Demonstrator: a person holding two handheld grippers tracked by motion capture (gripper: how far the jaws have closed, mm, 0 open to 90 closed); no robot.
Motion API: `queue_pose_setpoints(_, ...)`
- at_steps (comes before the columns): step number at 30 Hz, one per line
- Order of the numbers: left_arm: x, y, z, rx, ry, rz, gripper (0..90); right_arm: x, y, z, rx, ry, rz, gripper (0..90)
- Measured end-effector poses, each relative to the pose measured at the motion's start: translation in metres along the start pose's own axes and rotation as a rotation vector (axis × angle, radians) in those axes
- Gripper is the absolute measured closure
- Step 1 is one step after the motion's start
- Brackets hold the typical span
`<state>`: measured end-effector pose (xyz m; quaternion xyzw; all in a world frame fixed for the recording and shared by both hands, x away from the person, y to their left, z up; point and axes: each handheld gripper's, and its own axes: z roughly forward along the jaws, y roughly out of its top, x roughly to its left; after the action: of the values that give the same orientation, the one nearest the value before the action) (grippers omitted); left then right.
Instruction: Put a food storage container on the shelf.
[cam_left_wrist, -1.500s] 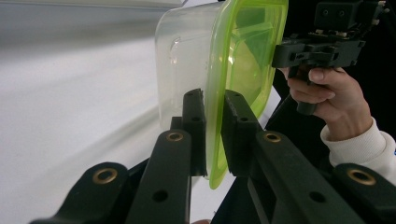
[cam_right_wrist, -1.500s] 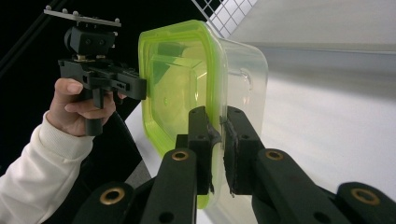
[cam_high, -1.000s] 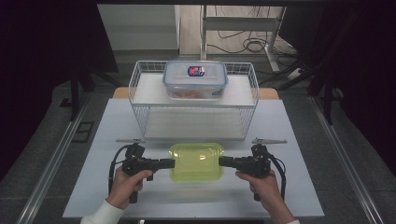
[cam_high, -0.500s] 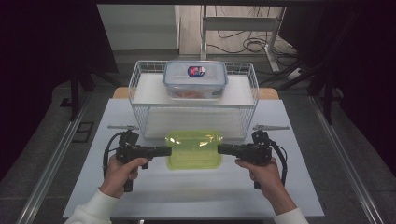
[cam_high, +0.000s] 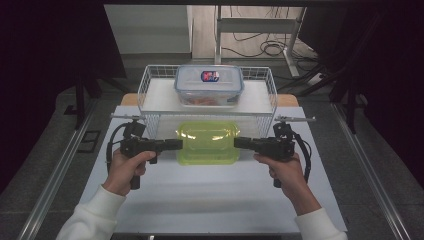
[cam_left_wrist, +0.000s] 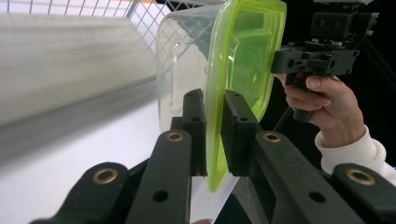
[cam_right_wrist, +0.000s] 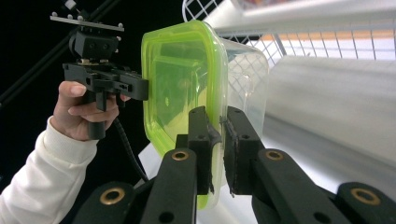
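The green-lidded container (cam_high: 208, 143) hangs above the desk (cam_high: 210, 195), just in front of the wire basket (cam_high: 150, 87). The left tongs (cam_high: 176, 144) grasp its left lid rim; the right tongs (cam_high: 240, 142) grasp its right rim. Both gripper views show the pads pressing on the rim. The container's clear body is cut off by the jaws. The basket partly hides a second lidded box (cam_high: 209, 84); its contents are unclear.

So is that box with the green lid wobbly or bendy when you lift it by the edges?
Probably stiff: the box with the green lid keeps its shape, pinched only at its rim by the left gripper and the right gripper. Likely light too, since its clear body looks empty. It might slip or tilt, because the fingers hold just a thin lip.
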<state>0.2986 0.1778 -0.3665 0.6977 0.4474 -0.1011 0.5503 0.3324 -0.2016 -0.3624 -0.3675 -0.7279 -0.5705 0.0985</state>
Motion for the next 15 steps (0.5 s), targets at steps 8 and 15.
queue_pose_setpoints(8, -0.008, 0.034, -0.007, -0.011, -0.006, 0.021, 81.4, 0.010, 0.031, -0.006, -0.024, -0.004, -0.021, 81.9)
queue_pose_setpoints(15, -0.011, 0.073, -0.016, -0.030, -0.018, 0.027, 81.5, 0.018, 0.072, -0.007, -0.038, -0.016, -0.042, 82.0)
